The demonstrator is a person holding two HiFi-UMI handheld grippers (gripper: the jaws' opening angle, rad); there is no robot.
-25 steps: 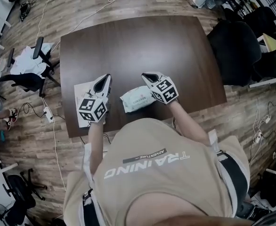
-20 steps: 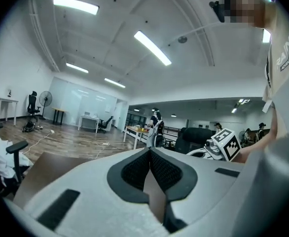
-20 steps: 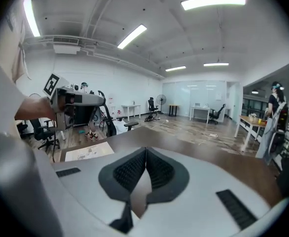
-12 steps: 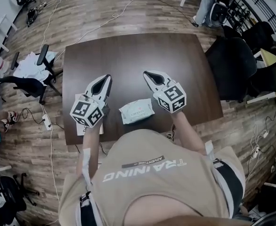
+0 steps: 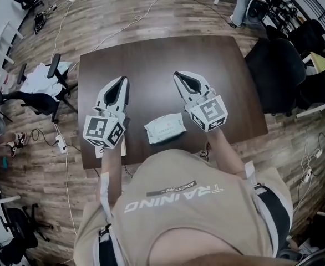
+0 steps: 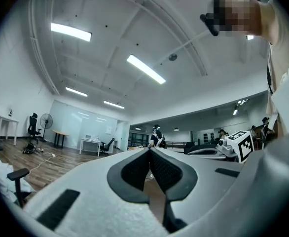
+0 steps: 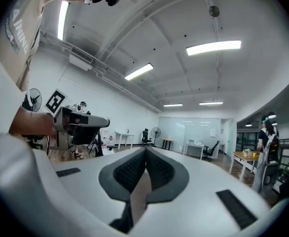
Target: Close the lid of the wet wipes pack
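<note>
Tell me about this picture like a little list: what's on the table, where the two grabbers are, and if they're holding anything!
table: dark brown wooden table
on it: white soft wet wipes pack, near the person's edge
pack lid: looks flat; too small to be sure
left gripper: jaws shut, empty, on the pack's left, not touching it
right gripper: jaws shut, empty, on the pack's right, not touching it
around: wooden floor, black office chairs
</note>
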